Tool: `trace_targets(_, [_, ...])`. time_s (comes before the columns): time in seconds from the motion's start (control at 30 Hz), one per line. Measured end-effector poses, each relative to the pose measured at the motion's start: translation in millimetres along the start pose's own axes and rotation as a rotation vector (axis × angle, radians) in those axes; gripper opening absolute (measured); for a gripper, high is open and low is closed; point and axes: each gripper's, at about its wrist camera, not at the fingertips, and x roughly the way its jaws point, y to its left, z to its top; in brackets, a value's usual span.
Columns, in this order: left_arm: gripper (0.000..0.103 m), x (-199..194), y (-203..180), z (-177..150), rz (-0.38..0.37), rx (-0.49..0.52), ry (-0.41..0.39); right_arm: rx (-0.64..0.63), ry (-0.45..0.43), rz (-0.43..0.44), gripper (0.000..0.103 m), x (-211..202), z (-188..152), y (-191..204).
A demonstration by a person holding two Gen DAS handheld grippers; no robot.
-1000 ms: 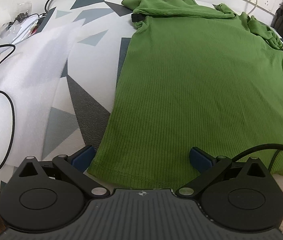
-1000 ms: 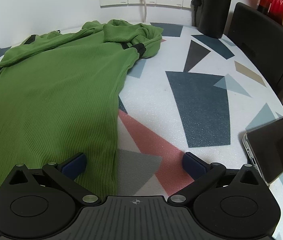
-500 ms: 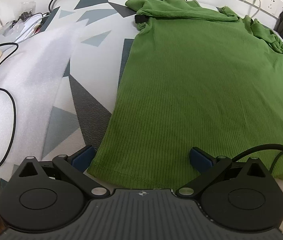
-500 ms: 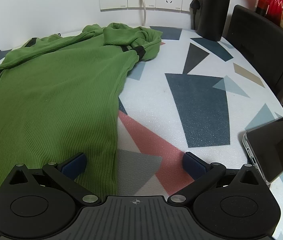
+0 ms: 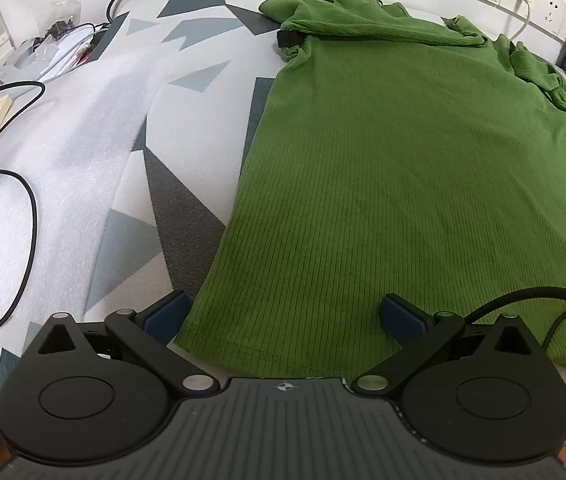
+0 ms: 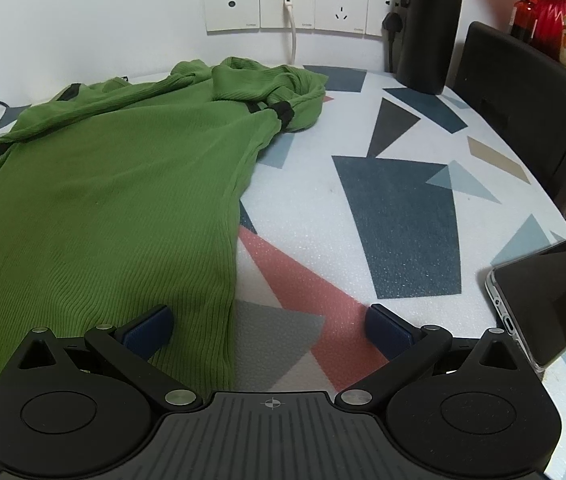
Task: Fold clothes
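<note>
The green ribbed shirt [image 5: 403,184] lay flat on the patterned table [image 6: 395,208], sleeves bunched at its far end. The left hand-held gripper [image 5: 283,316] and right hand-held gripper [image 6: 269,324] were both spread wide over the shirt's near hem corners, pinching nothing.

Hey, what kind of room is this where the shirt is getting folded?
Probably a home dining or living area: the green shirt lies on a table under wall sockets, with a phone, a bottle and a chair.
</note>
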Motion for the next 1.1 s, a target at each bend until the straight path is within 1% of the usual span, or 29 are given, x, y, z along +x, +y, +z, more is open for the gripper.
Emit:
trace_targets(0.07, [0.103,0,1,0,-0.012,0.018,0.003,-0.003,0.012,0.002,0.102,0,2,0])
trace_targets(0.13, [0.103,0,4,3,-0.039,0.059,0.028,-0.01,0.041,0.011,0.102,1,6,-1])
trace_targets(0.23, [0.102,0,13,9,-0.098,0.098,0.064,-0.008,0.096,0.041,0.102,-2,10,-7])
trace_targets(0.3, [0.102,-1,26,13,-0.172,0.078,0.075,0.047,0.114,0.056,0.102,-9,7,-16])
trace_targets(0.37, [0.102,-4,46,14,-0.252,0.009,0.072,0.133,0.12,0.058,0.102,-17,1,-29])
trace_targets(0.47, [0.1,-10,76,3,-0.349,-0.098,0.047,0.272,0.127,0.025,0.102,-33,-14,-46])
trace_targets(0.5, [0.098,-12,82,-1,-0.368,-0.112,0.044,0.314,0.129,0.01,0.102,-38,-19,-51])
trace_targets(0.53, [0.096,-15,87,-6,-0.377,-0.11,0.043,0.351,0.13,-0.003,0.102,-43,-24,-55])
trace_targets(0.57, [0.094,-20,89,-10,-0.369,-0.081,0.036,0.379,0.127,-0.009,0.101,-49,-29,-56])
trace_targets(0.6, [0.094,-25,87,-14,-0.346,-0.028,0.021,0.403,0.122,-0.013,0.1,-55,-35,-57])
trace_targets(0.67, [0.093,-36,80,-20,-0.288,0.115,-0.04,0.429,0.11,-0.017,0.092,-67,-45,-55])
trace_targets(0.7, [0.089,-38,77,-21,-0.27,0.156,-0.062,0.417,0.1,-0.017,0.09,-73,-50,-50])
trace_targets(0.73, [0.084,-37,78,-20,-0.269,0.16,-0.067,0.394,0.094,-0.021,0.085,-76,-54,-44])
trace_targets(0.77, [0.078,-35,78,-19,-0.272,0.158,-0.068,0.363,0.09,-0.028,0.079,-78,-57,-37])
trace_targets(0.8, [0.074,-29,82,-16,-0.296,0.114,-0.05,0.333,0.088,-0.035,0.074,-79,-59,-30])
trace_targets(0.83, [0.072,-24,85,-13,-0.32,0.071,-0.033,0.308,0.09,-0.042,0.069,-79,-60,-23])
trace_targets(0.87, [0.071,-20,87,-11,-0.343,0.033,-0.029,0.298,0.087,-0.046,0.066,-78,-61,-18])
trace_targets(0.93, [0.071,-14,93,-8,-0.388,-0.042,-0.02,0.296,0.073,-0.053,0.065,-78,-62,-10])
trace_targets(1.03, [0.071,-10,93,-3,-0.447,-0.093,0.0,0.309,0.059,-0.049,0.059,-76,-60,-4])
trace_targets(1.07, [0.069,-8,93,-2,-0.472,-0.115,0.011,0.309,0.058,-0.041,0.057,-75,-59,-2])
trace_targets(1.1, [0.063,-6,94,-1,-0.496,-0.136,0.022,0.308,0.056,-0.029,0.057,-75,-58,0])
